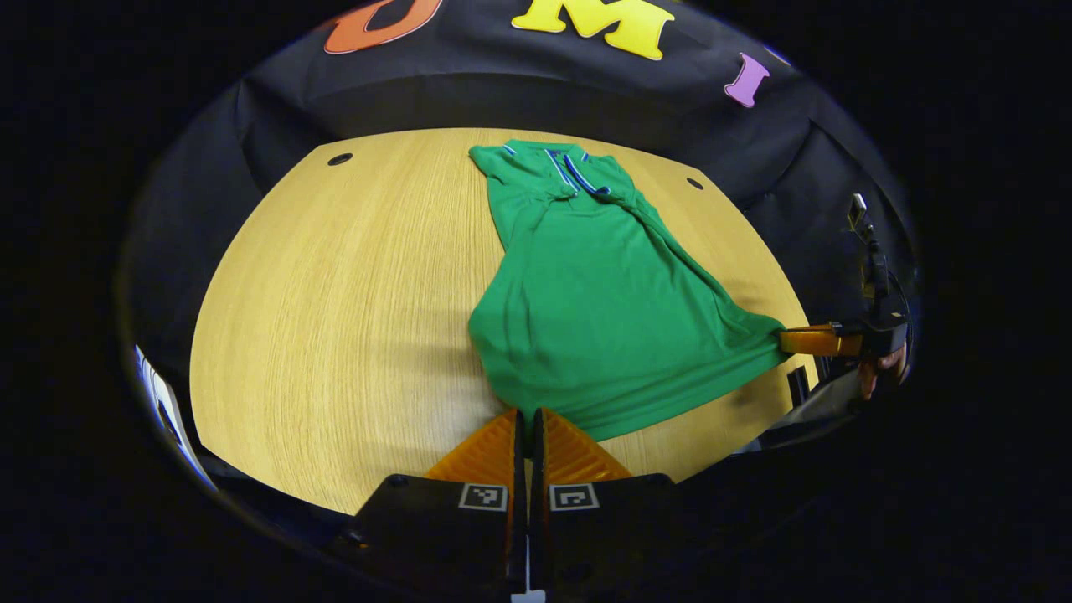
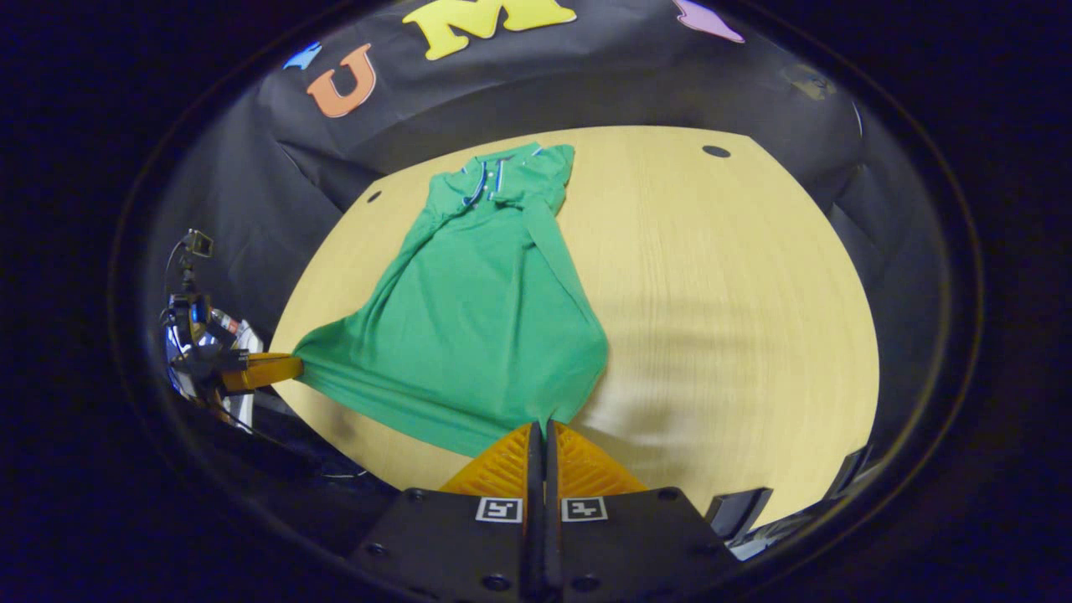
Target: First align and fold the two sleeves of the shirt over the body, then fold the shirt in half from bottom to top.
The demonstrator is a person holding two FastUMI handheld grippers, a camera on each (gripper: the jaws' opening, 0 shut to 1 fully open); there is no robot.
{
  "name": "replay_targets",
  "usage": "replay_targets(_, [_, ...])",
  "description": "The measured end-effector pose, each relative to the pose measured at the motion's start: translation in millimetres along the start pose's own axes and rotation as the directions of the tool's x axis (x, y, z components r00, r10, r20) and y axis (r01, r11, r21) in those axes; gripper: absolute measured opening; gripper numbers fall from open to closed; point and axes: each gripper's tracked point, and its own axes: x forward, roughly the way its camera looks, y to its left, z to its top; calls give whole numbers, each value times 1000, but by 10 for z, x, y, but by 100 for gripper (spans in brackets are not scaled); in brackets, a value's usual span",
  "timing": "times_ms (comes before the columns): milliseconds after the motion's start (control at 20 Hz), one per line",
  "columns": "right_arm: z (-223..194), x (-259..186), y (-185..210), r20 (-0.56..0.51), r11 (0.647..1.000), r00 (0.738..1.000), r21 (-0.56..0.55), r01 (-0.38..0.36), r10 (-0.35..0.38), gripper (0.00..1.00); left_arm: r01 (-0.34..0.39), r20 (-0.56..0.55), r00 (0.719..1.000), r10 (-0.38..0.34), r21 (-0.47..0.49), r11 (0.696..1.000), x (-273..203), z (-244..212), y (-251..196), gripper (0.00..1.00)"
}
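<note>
1. the green shirt [image 1: 586, 310] lies on the wooden table [image 1: 335, 318] with its collar at the far edge by the booth wall and its hem nearest me. the sleeves look already folded in over the body, so i judge the bottom-to-top fold is the step in hand.

2. my left gripper [image 1: 528, 419] has its fingers pressed together on the left hem corner. in the right gripper view it shows farther off [image 2: 289, 367], with the cloth pulled to a point at its tips. if that thin pinch slips, the corner drops and the hem goes slack on one side.

3. between the two corners the hem is drawn taut and the body is stretched into a fan shape. pulling outward any harder could drag the folded sleeves open or slide the collar off line.

4. my right gripper [image 2: 543, 429] is likewise closed on the right hem corner, and the left gripper view shows it at the table's edge [image 1: 785, 341]. if i lift one hand sooner or higher than the other, the fold will land skewed, the hem missing the shoulders.
</note>
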Motion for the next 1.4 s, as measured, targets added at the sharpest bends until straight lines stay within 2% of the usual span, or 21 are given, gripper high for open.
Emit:
replay_targets(50, [46,-17,18,8,1000,1000,-2,-2,2,2,3,8,1000,-3,-10,1000,-2,362,-137,5])
replay_targets(100, [77,-36,30,15,1000,1000,-2,-6,6,0,6,18,1000,-5,-20,1000,-76,384,-98,4])
replay_targets(150, [118,-53,38,24,1000,1000,-2,-8,8,7,9,26,1000,-8,-29,1000,-86,521,-112,4])
replay_targets(200, [167,-64,53,32,1000,999,-2,-10,10,2,11,38,999,-10,-35,999,-32,654,-156,4])
replay_targets(350, [337,-109,90,61,1000,998,19,-22,21,0,13,65,998,-11,-34,999,-76,827,-159,5])
replay_targets(400, [408,-124,90,72,999,997,31,-28,26,7,14,75,997,-11,-29,999,-88,877,-163,5])
replay_targets(500, [547,-141,105,92,998,995,49,-40,35,0,13,98,995,-11,-18,1000,-93,1010,-161,4])
replay_targets(600, [681,-157,114,111,998,993,51,-43,38,2,13,119,993,-11,-13,1000,-106,1125,-162,4])
replay_targets(700, [812,-166,139,131,998,991,45,-46,40,0,14,141,990,-13,-5,1000,-117,1256,-164,4])
replay_targets(900, [1060,-190,175,167,998,985,35,-48,42,2,18,189,982,-20,14,1000,-160,1521,-161,4])
replay_targets(1400, [1824,-180,197,267,999,963,22,-38,31,0,12,277,961,-27,54,998,-70,2236,-96,4])
